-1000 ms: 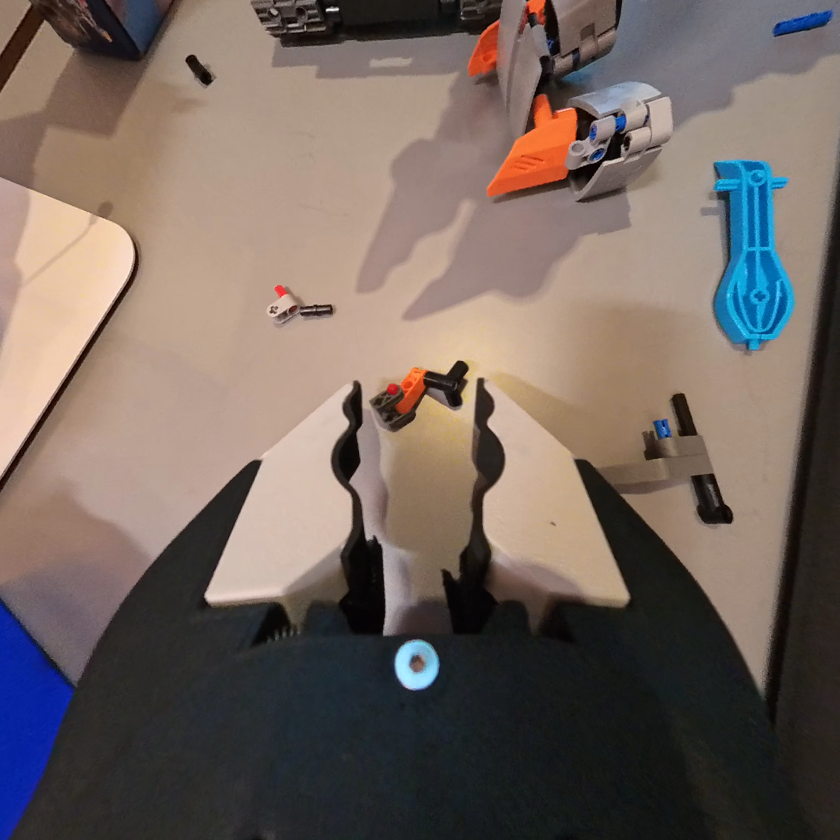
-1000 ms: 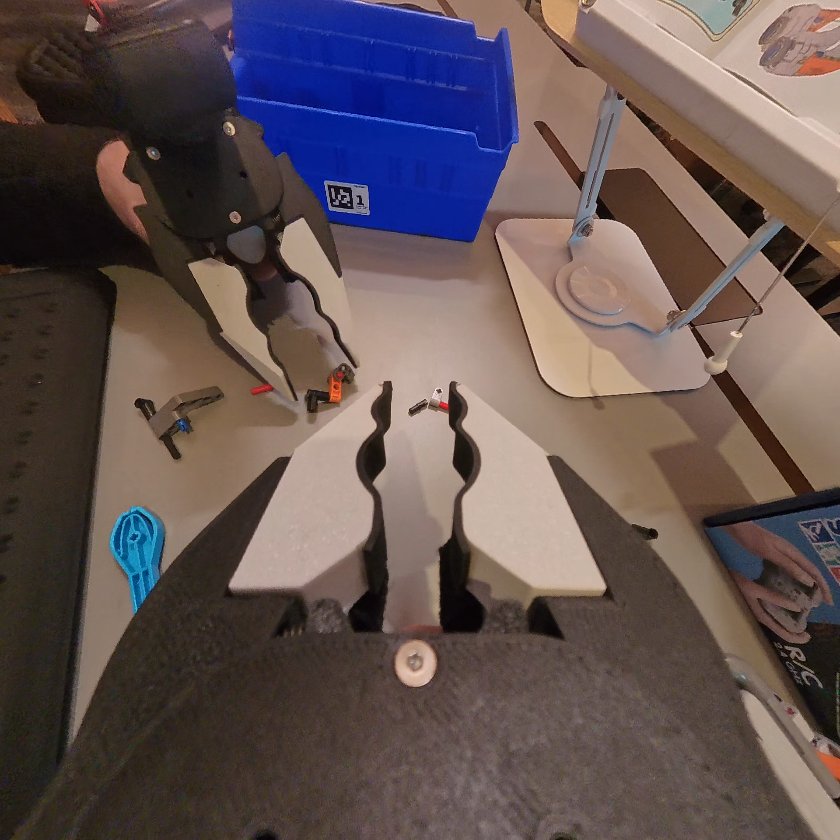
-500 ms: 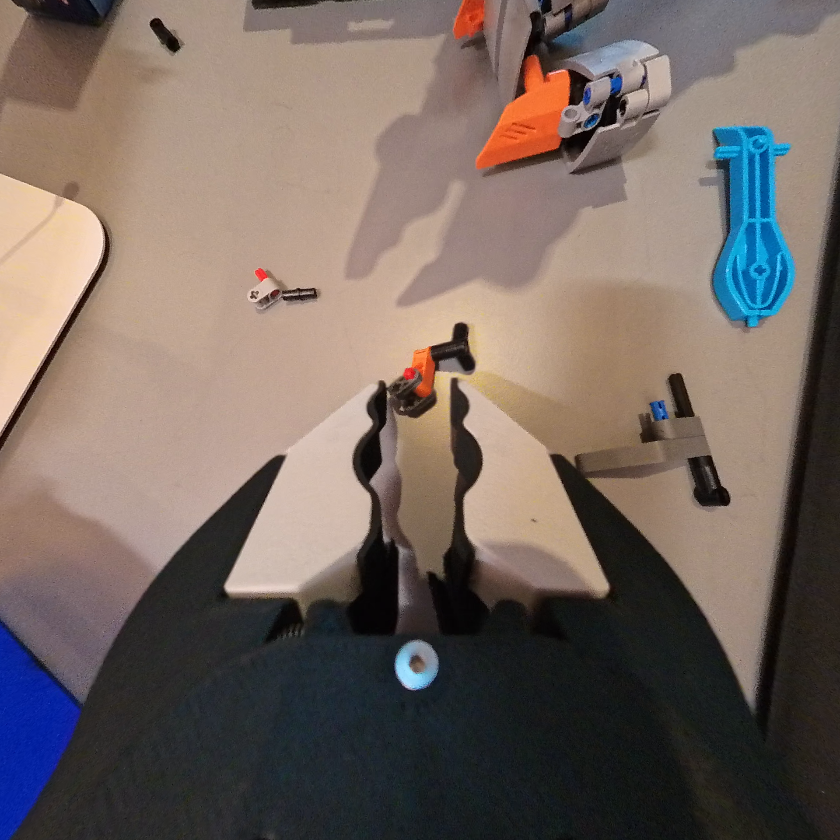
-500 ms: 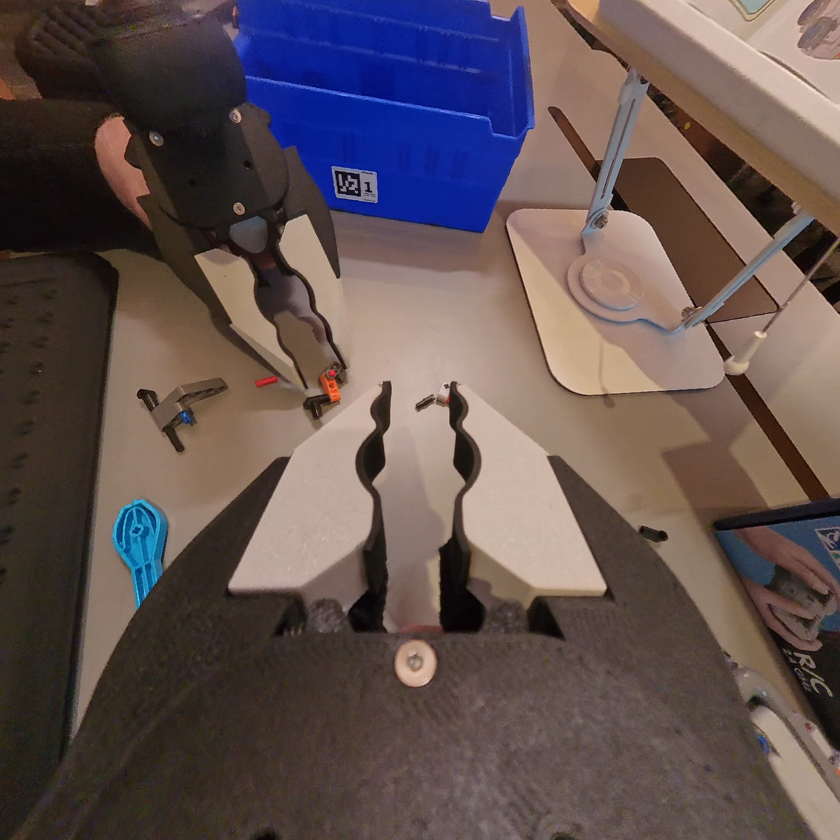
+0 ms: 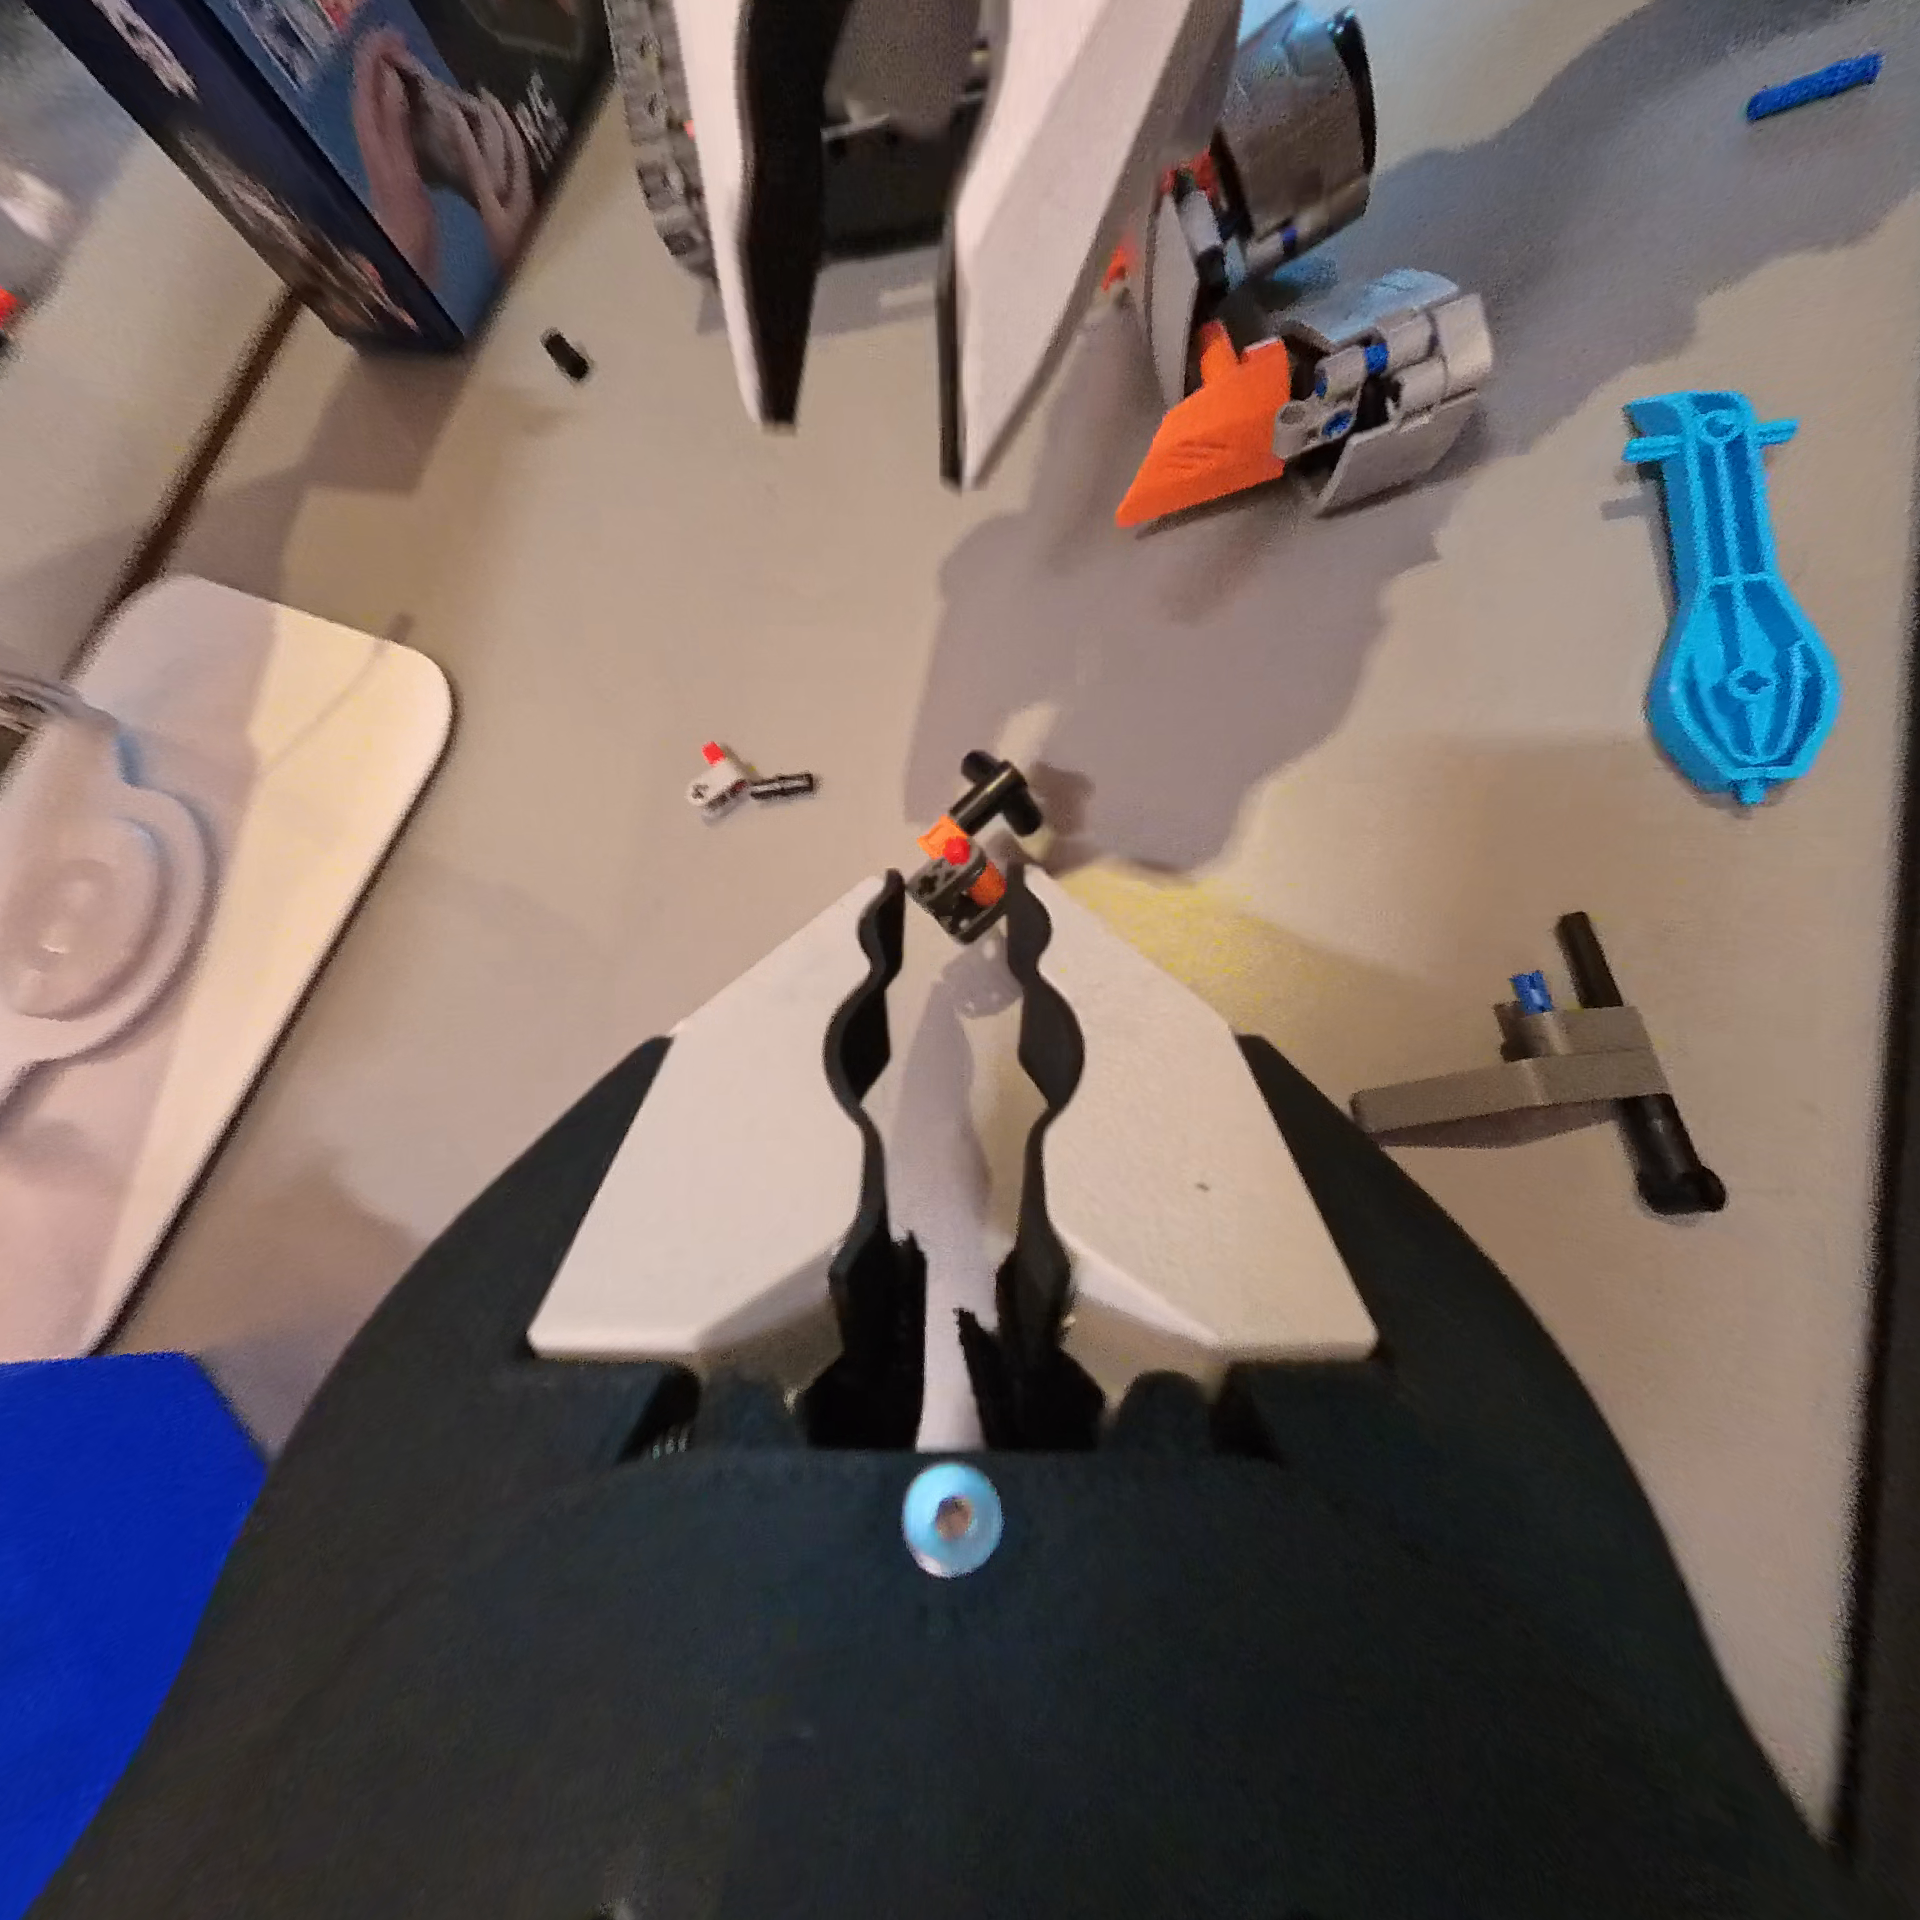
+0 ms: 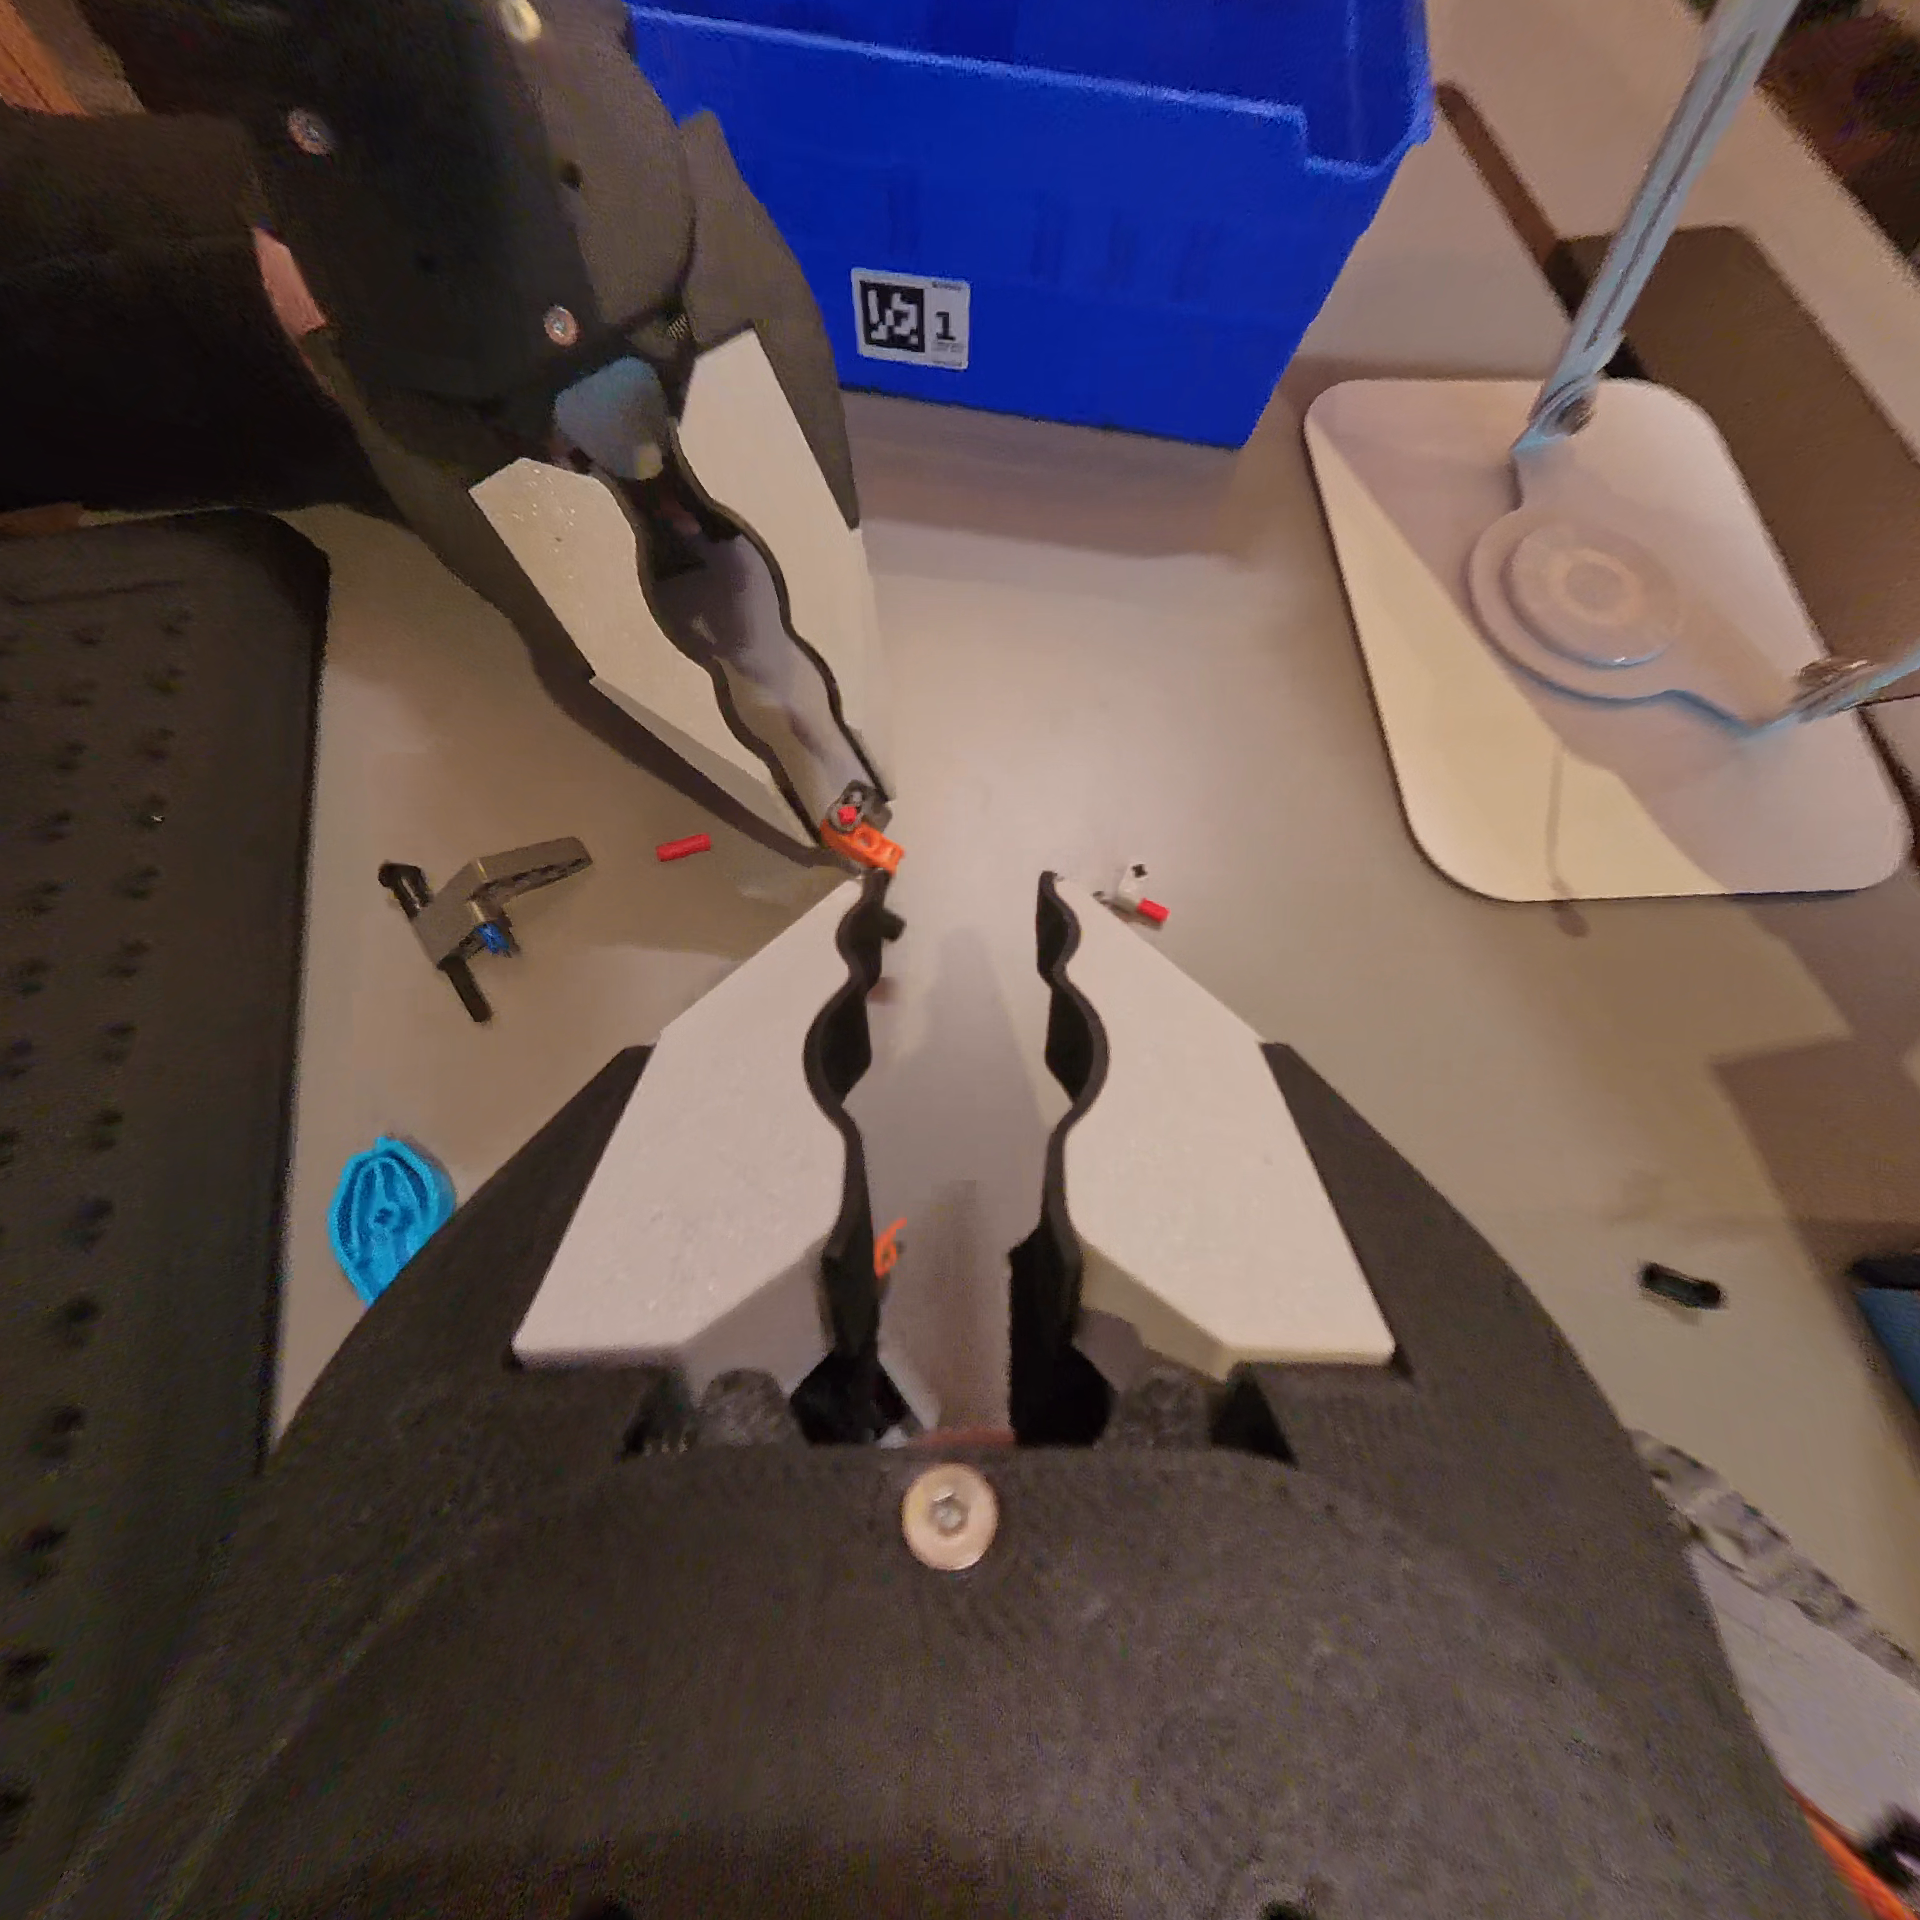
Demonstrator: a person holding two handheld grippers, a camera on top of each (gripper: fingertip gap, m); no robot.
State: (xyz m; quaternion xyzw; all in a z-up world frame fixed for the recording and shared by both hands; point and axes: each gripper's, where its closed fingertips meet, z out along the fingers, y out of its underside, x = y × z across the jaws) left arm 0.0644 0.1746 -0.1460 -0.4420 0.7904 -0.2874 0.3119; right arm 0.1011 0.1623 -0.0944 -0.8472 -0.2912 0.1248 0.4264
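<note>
My left gripper [image 5: 956, 885] is shut on a small assembly of orange, dark grey and black parts [image 5: 961, 883], pinching its grey end at the fingertips. The black cross-shaped end sticks out forward, above the table. In the right wrist view the left gripper [image 6: 854, 823] comes in from the upper left with the orange part [image 6: 862, 847] at its tips. My right gripper [image 6: 961, 888] is open and empty. Its left fingertip [image 6: 868, 904] is right beside the assembly's black end. It also shows in the left wrist view [image 5: 868, 447]. A small white, red and black connector [image 6: 1132, 899] lies by my right fingertip.
On the table lie a grey lever on a black axle [image 5: 1538, 1070], a light blue flat tool [image 5: 1735, 623], a red pin [image 6: 683, 847], a black pin [image 5: 566, 355] and an orange and grey model [image 5: 1299, 405]. A blue bin [image 6: 1039, 208], a white stand base [image 6: 1590, 665], a box [image 5: 343, 156] and a black mat [image 6: 135, 935] surround them.
My left gripper has closed on the orange assembly and raised it off the table. My right gripper has opened wider and moved in close to it.
</note>
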